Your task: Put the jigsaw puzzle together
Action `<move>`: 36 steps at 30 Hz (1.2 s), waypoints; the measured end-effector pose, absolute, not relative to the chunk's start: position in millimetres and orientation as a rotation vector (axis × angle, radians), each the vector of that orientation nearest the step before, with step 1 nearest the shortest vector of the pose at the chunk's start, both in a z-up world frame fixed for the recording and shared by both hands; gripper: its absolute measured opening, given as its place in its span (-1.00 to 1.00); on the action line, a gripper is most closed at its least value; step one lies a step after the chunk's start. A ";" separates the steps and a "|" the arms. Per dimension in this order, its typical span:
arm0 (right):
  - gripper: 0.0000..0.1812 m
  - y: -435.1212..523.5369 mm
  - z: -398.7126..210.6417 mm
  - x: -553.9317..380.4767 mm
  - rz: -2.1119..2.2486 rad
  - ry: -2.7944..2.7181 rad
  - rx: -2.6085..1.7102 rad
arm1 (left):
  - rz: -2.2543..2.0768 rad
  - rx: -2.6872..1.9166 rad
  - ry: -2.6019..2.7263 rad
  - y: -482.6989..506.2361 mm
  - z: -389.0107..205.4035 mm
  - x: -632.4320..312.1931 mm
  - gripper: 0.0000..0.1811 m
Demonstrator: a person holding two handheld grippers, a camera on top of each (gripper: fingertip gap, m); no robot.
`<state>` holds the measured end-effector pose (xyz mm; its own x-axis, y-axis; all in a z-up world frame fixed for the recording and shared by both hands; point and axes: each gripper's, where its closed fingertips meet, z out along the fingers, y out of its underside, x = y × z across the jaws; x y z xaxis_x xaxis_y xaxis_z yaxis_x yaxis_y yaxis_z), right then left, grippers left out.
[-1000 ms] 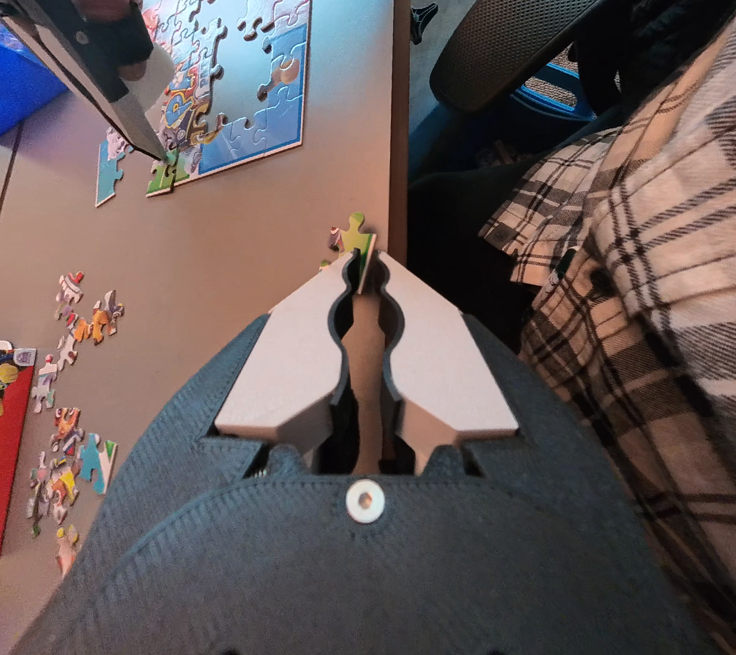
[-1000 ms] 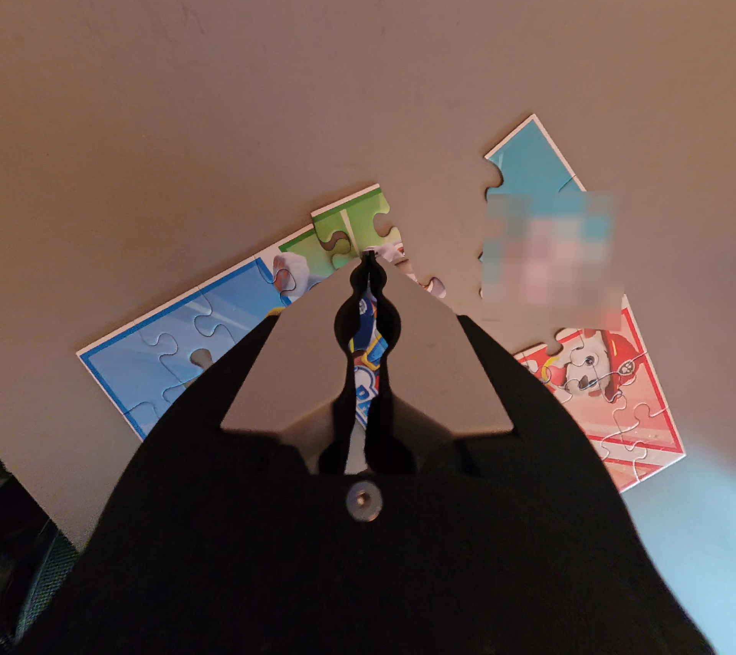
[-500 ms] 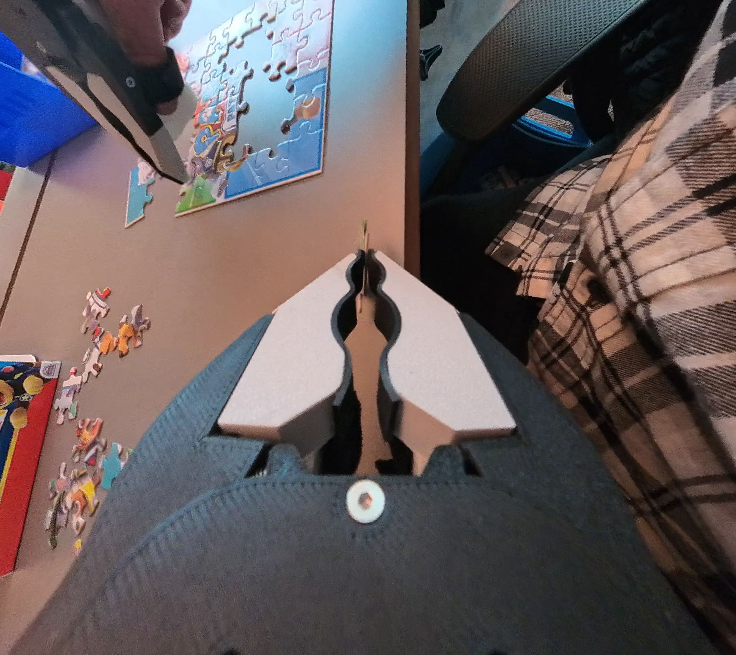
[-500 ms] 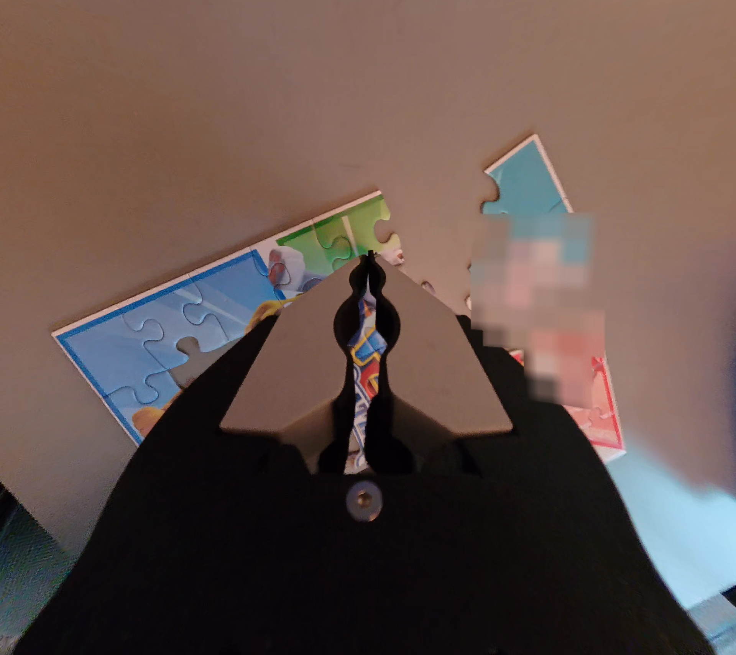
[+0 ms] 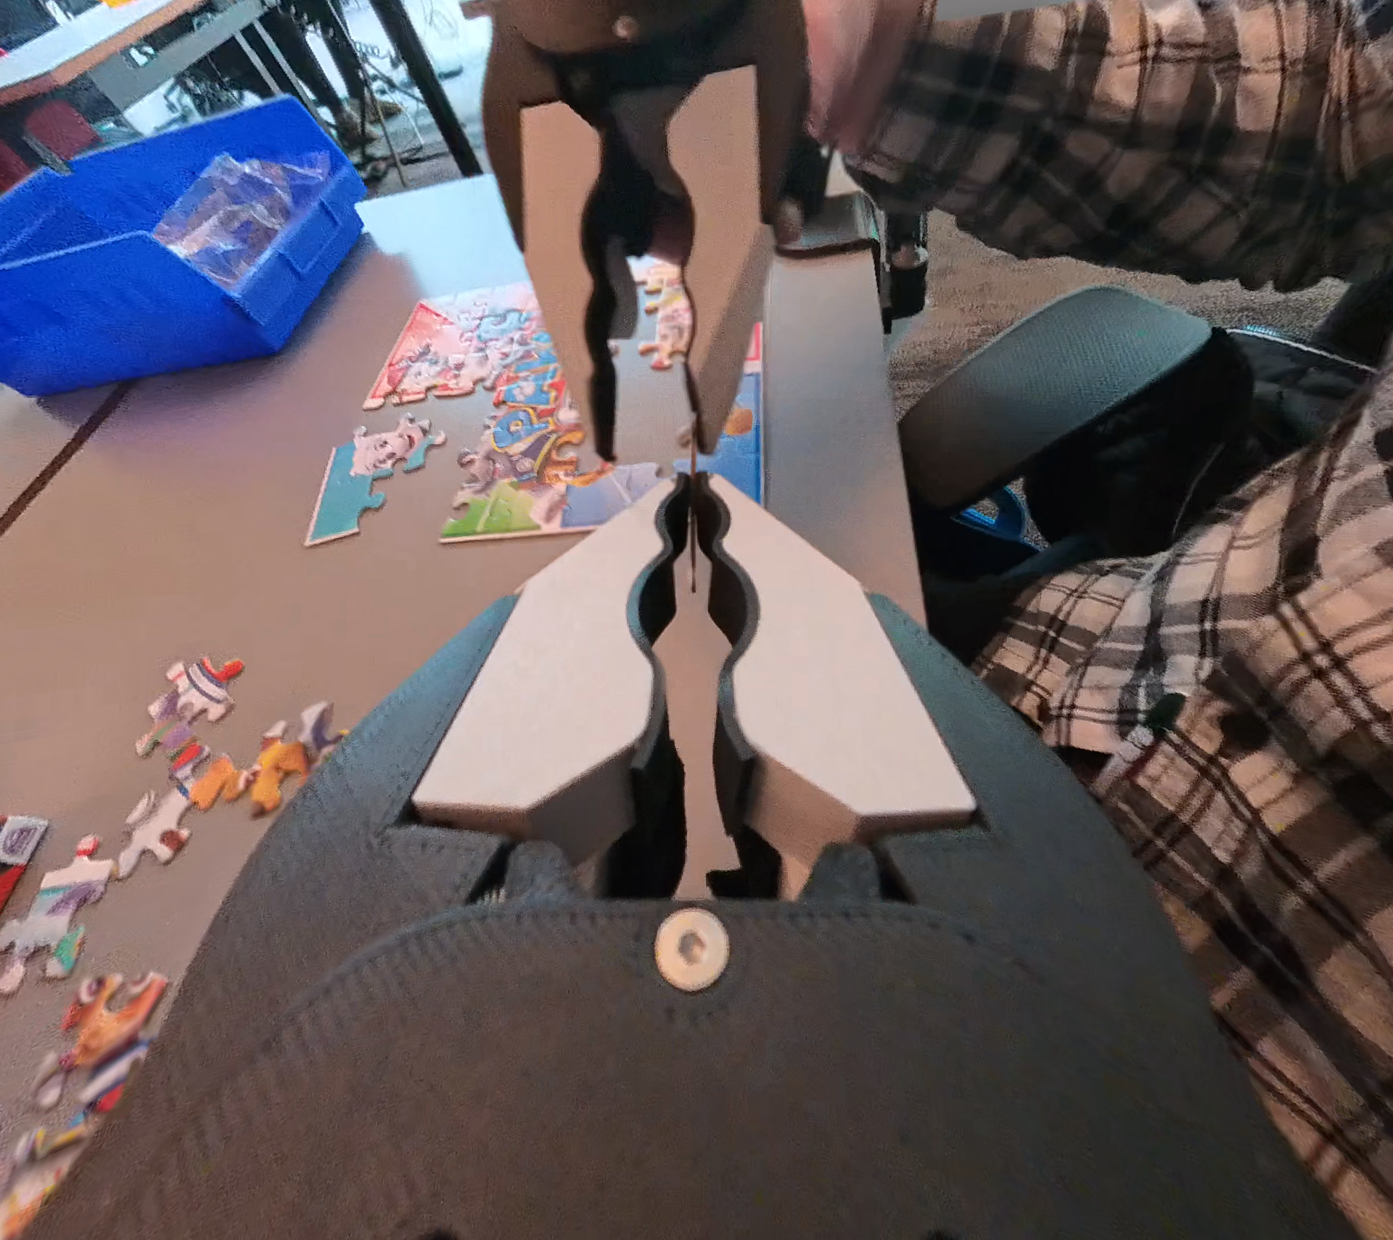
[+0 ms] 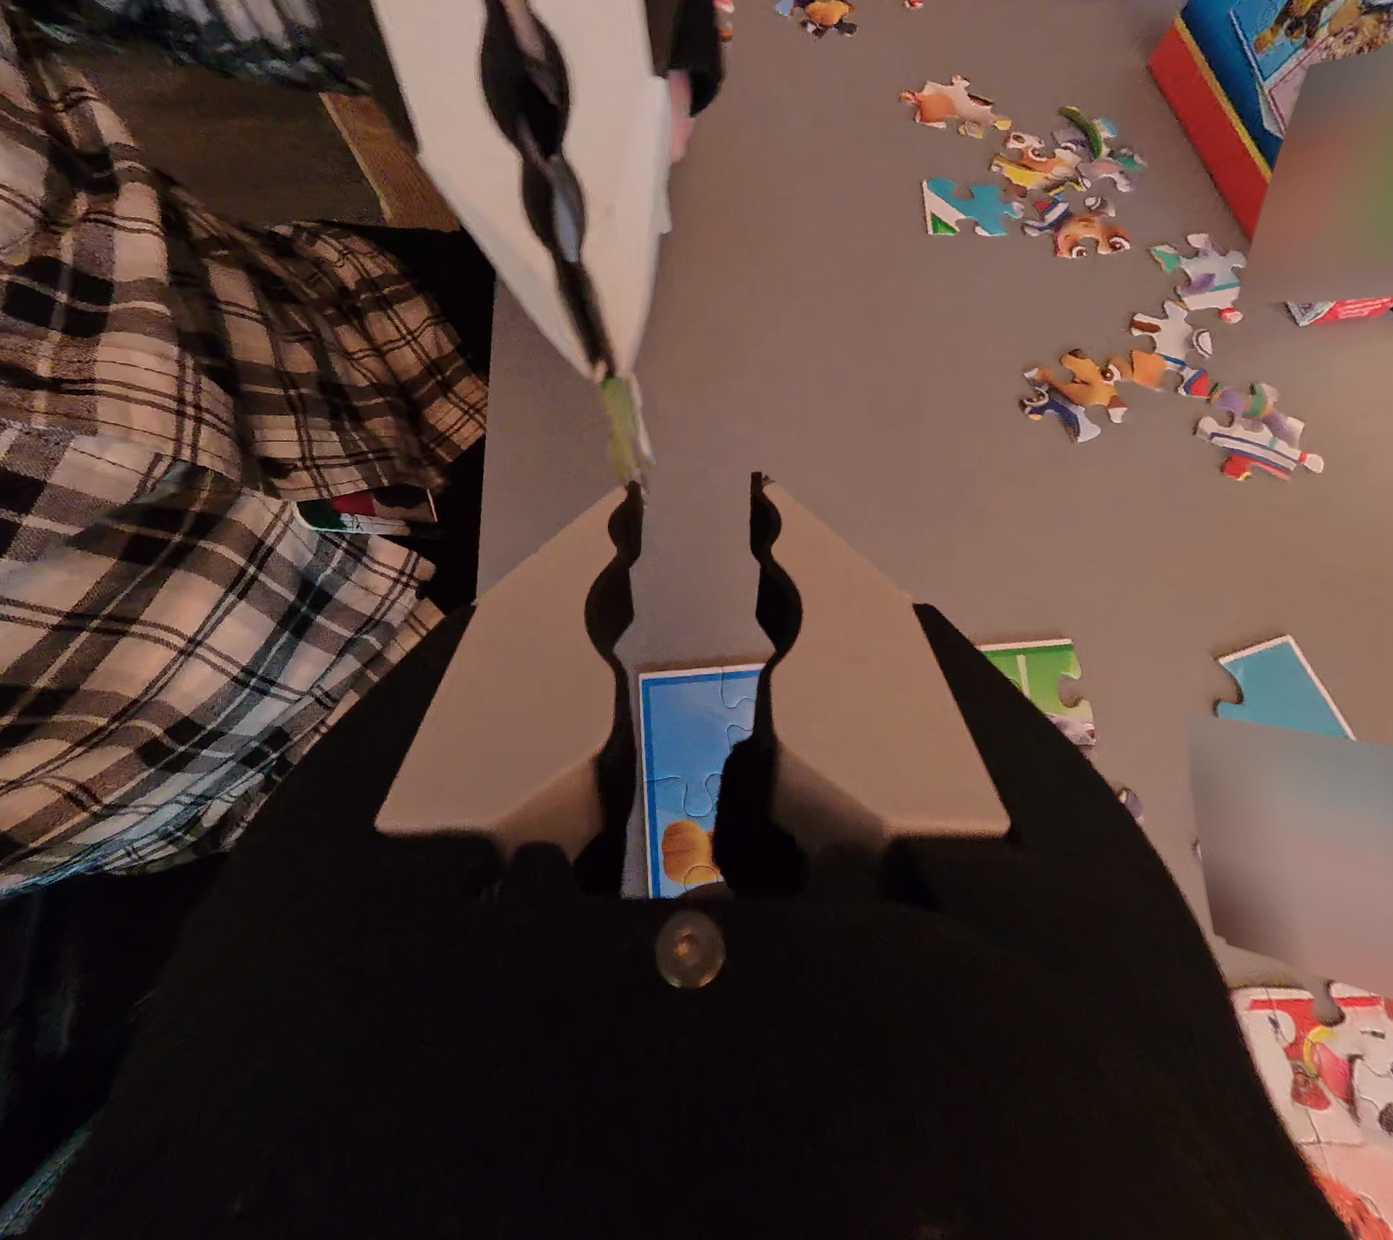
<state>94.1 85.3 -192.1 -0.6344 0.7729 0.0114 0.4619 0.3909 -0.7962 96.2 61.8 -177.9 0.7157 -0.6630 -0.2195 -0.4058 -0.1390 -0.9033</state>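
Loose printed cardboard puzzle pieces (image 5: 188, 744) lie scattered on the grey table (image 5: 226, 601), left of the blue plastic bin (image 5: 151, 276) line. Partly assembled cartoon jigsaw (image 5: 528, 435) sits mid-table near the edge. Left gripper, grey-fingered with dark body (image 5: 690, 488), has its jaws pinched tight on a thin green-edged puzzle piece (image 6: 624, 423) (seen edge-on, held above the table). Right gripper, black body (image 6: 693, 488), faces it with jaws spread apart, empty, one fingertip (image 6: 632, 495) just beside the piece. Plaid-sleeved person (image 5: 1131, 111) at right.
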 end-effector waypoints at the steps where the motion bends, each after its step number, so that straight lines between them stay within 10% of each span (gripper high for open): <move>1: -0.72 85.0 -187.7 94.6 1.158 -2.254 -1.053 | -0.286 -1.753 0.849 66.8 -174.6 94.8 -0.99; 8: -1.00 107.7 -167.7 87.8 1.176 -2.169 -1.016 | -0.316 -1.701 0.863 107.3 -158.3 88.8 -1.00; 22: -1.00 252.2 -250.7 34.9 0.195 -2.271 -0.962 | -0.327 -2.007 0.580 219.5 -214.1 21.5 -1.00; 36: -0.84 231.5 -271.9 40.4 0.272 -2.394 -1.036 | -0.342 -2.236 0.634 237.2 -266.8 23.2 -1.00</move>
<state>40.4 231.5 -271.9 -0.5770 0.7250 0.3761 0.6220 0.6885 -0.3729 23.2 237.2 -266.8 0.8399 -0.5409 0.0440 -0.3333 -0.5782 -0.7447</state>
